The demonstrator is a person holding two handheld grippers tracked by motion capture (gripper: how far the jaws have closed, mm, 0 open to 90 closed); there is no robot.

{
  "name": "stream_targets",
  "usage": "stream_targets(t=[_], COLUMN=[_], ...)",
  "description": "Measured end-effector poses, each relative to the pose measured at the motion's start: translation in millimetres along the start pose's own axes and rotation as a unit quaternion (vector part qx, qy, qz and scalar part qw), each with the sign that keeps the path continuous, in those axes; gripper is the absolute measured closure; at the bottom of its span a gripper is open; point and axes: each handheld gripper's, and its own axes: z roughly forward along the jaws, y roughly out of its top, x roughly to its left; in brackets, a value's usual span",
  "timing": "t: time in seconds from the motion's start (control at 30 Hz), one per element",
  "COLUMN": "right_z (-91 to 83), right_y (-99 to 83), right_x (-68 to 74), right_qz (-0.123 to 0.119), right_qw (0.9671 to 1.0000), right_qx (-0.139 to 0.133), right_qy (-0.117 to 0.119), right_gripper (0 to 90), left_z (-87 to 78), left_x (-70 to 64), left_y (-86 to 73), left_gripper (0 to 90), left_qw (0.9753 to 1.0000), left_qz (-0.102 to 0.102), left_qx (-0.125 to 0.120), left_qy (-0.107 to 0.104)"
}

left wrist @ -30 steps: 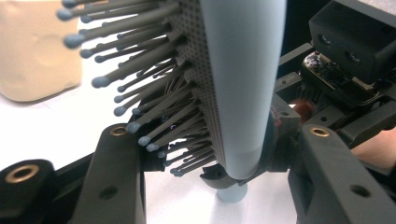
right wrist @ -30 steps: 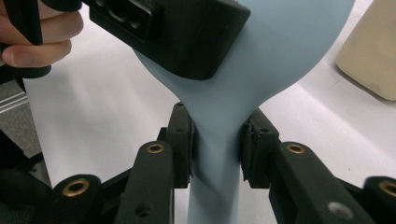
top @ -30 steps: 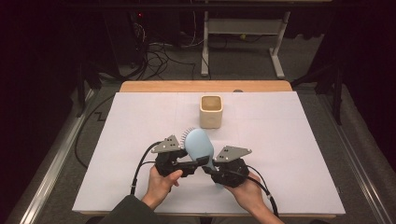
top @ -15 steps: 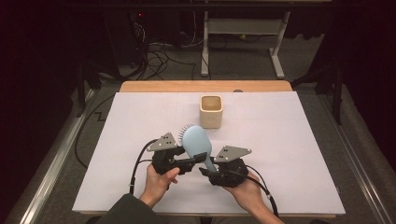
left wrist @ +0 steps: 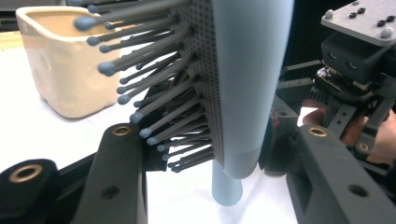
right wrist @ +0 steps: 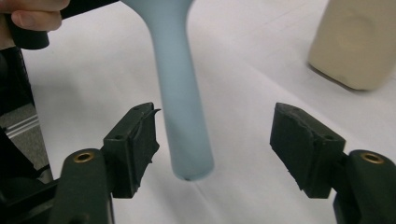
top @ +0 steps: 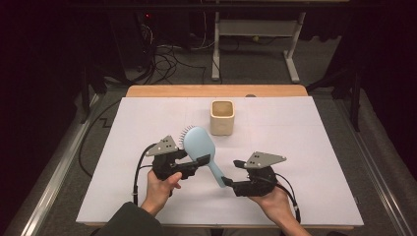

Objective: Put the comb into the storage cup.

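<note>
A light blue hairbrush (top: 199, 142) is held above the white table sheet (top: 305, 128). Its grey bristles (left wrist: 154, 93) face left. My left gripper (top: 199, 162) is shut on the brush where head meets handle, one jaw on the bristle side and one on the smooth back (left wrist: 247, 84). The handle (right wrist: 180, 93) slants down toward my right gripper (top: 227, 183). In the right gripper view this gripper (right wrist: 215, 135) is open, and the handle's tip hangs between its jaws, nearer the left one, touching neither. A cream square cup (top: 222, 118) stands upright just behind the brush.
The white sheet lies on a wooden table whose bare far edge (top: 216, 91) shows behind the cup. Cables trail from both grippers toward the person. Beyond the table are a dark floor, cables and a metal frame (top: 255, 29).
The two grippers have drawn apart: the right one has moved right and toward the person. The brush has stayed in the left gripper, and its handle now points at the right gripper.
</note>
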Motion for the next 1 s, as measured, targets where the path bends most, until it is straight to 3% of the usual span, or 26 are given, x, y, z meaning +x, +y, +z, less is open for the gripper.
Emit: stream_targets(t=[0.53, 0.8, 1.0], right_z=[-34.1, -41.7, -47.8], right_y=[-26.9, -33.7, -46.4], right_x=[-37.1, -46.5, -55.3], right_qz=[0.038, 0.036, 0.045], right_qw=[0.9982, 0.9978, 0.9962], right_qx=[-0.017, -0.026, -0.026], right_qy=[-0.042, -0.05, -0.07], right_gripper=[28.6, 27.5, 27.5], left_z=[-9.5, -17.2, -20.1], left_x=[8.8, 12.2, 15.8], left_y=[6.4, 8.6, 9.9], left_gripper=[54.6, 54.7, 54.6], left_qw=[0.9997, 0.9991, 0.999], left_qz=[-0.008, -0.005, -0.008], left_qx=[-0.021, -0.032, -0.033], left_qy=[0.014, 0.028, 0.029])
